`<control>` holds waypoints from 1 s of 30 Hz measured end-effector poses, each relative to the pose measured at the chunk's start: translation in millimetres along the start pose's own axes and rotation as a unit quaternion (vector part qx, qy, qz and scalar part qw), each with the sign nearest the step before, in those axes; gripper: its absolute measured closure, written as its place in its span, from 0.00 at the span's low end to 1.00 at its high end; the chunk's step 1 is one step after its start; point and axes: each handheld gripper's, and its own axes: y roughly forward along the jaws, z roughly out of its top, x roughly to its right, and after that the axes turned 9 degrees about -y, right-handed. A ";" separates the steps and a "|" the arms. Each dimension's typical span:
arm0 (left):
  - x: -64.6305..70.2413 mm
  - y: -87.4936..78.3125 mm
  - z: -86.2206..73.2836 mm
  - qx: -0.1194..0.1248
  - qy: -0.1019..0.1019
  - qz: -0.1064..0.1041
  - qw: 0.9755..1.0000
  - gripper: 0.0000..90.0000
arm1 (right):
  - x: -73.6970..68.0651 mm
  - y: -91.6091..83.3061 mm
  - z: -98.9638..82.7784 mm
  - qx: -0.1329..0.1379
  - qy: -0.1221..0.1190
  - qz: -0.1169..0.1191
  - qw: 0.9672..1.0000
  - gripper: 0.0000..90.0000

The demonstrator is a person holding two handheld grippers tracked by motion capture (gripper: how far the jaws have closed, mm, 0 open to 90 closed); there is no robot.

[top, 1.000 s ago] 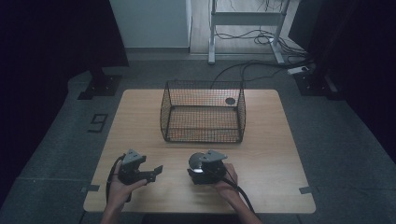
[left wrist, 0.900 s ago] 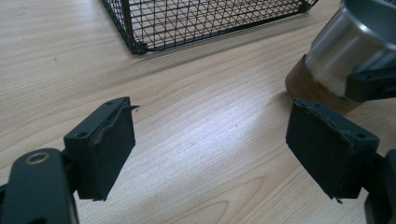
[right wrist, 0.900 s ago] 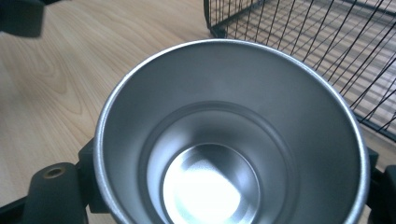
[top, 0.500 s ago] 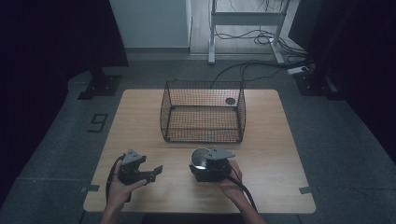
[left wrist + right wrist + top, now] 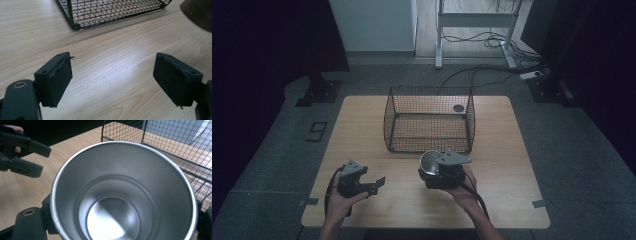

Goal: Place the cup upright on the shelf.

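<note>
The right hand-held gripper [image 5: 432, 172] clamps a steel cup [image 5: 430, 161] just before the wire basket [image 5: 429, 120], mouth tilted up. The left hand-held gripper [image 5: 377, 184] hovers over the tabletop [image 5: 362, 125], jaws wide apart.

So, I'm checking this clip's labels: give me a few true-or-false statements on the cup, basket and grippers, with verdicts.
1. The right gripper holds a metal cup. True.
2. The cup has liquid in it. False: it is empty.
3. The left gripper is open and holds nothing. True.
4. The cup sits inside the basket. False: it is in front of the basket, in the jaws.
5. The basket is wire mesh. True.
</note>
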 end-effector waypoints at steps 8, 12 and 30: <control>0.3 -0.5 0.2 0.001 0.000 -0.001 1.000 0.18 | 7.0 -5.3 16.7 0.010 -0.005 -0.004 1.000 0.20; 0.2 -0.7 0.2 0.002 -0.001 -0.001 1.000 0.18 | 10.8 -7.1 23.9 0.013 -0.004 -0.004 1.000 0.20; -1.1 -1.8 0.4 0.001 0.000 -0.003 1.000 0.18 | 27.6 -1.0 46.8 0.012 0.000 -0.008 1.000 0.20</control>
